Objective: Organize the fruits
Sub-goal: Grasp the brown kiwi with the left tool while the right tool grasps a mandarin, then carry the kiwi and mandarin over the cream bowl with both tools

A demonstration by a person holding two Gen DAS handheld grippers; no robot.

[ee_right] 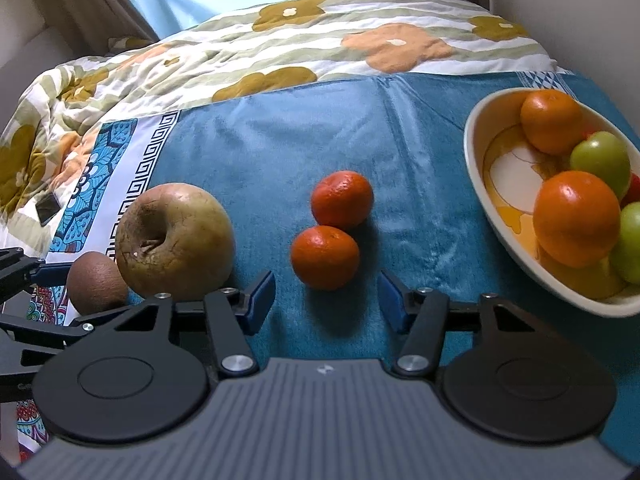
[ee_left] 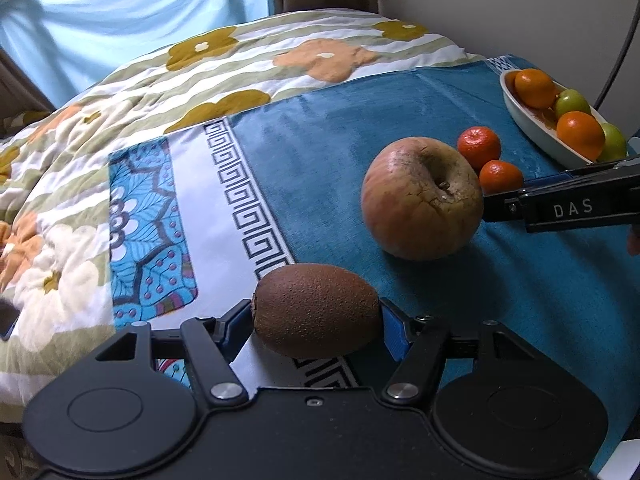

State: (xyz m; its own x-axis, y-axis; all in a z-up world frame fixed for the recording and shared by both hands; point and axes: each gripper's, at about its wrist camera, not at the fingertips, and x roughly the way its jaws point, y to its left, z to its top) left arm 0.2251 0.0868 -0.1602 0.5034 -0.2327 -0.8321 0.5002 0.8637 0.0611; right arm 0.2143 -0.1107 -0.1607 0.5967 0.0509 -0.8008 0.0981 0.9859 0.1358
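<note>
A: Where's the kiwi [ee_left: 316, 310]?
B: On the blue cloth [ee_left: 320, 128], pinched by the left gripper [ee_left: 316, 322]
A: And the right gripper [ee_right: 326, 300]?
B: Spread, nearest tangerine [ee_right: 325, 256] lying just ahead of its tips, untouched

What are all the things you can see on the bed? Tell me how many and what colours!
kiwi: one, brown, on the towel's white border, between the left gripper's pads
apple: one, big, yellow-green and reddish, wrinkled, on the blue towel beside the kiwi
loose mandarins: two, orange, side by side on the towel in front of the right gripper
bowl: one, cream with yellow pattern, at the right edge, holding oranges and green fruits
blue towel: one, teal with patterned border, spread on the bed
quilt: one, white with orange and mustard flowers, behind the towel
left gripper: black with blue pads, closed on the kiwi
right gripper: black with blue pads, open, nothing between them
</note>
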